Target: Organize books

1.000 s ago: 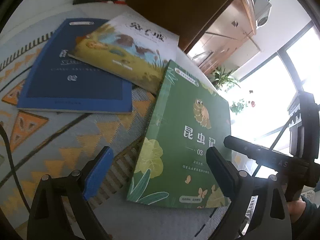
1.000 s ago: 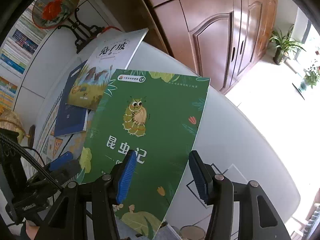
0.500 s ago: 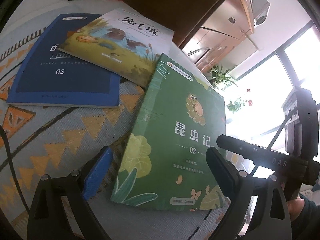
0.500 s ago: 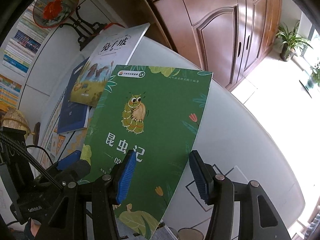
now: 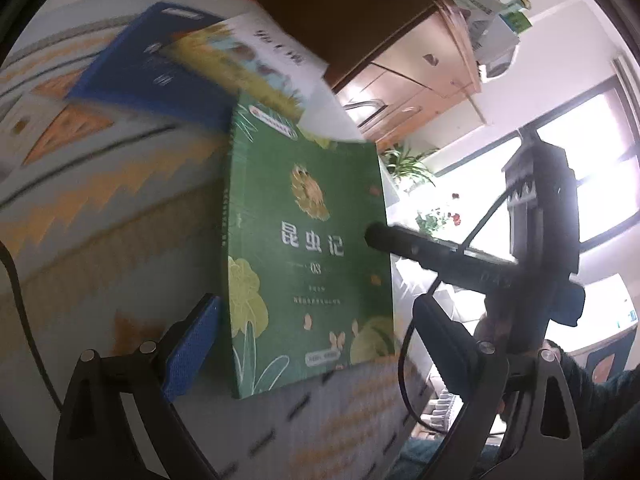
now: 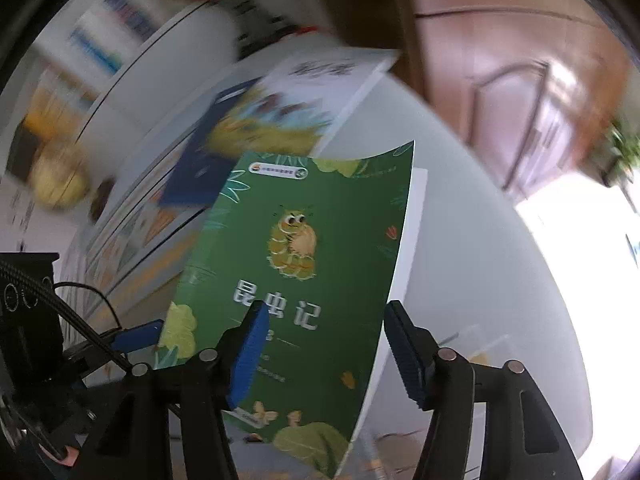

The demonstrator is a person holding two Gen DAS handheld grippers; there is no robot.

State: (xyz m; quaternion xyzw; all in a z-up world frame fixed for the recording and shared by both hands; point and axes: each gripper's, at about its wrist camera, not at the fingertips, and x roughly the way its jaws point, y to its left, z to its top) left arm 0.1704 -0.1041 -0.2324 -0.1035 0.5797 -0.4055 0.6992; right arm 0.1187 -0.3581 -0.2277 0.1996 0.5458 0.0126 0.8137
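A green book with a caterpillar on its cover point(image 5: 308, 240) is tilted up off the table; it also shows in the right wrist view point(image 6: 304, 248). My right gripper point(image 6: 324, 344) has its jaws apart around the book's right edge, one finger over the cover. My left gripper point(image 5: 316, 340) is open, its jaws on either side of the book's lower end. A blue book point(image 5: 152, 76) and a yellow picture book point(image 5: 248, 64) lie overlapped behind, blurred.
A patterned grey and orange cloth point(image 5: 100, 200) covers the table; a bare white tabletop point(image 6: 480, 240) lies to the right. Wooden cabinets point(image 6: 520, 72) stand behind. A bookshelf point(image 6: 116, 32) is at far left. Windows and plants point(image 5: 412, 164) are at right.
The green book has swung from lying flat to tilted up on its left edge. Both grippers moved fast; the background is blurred.
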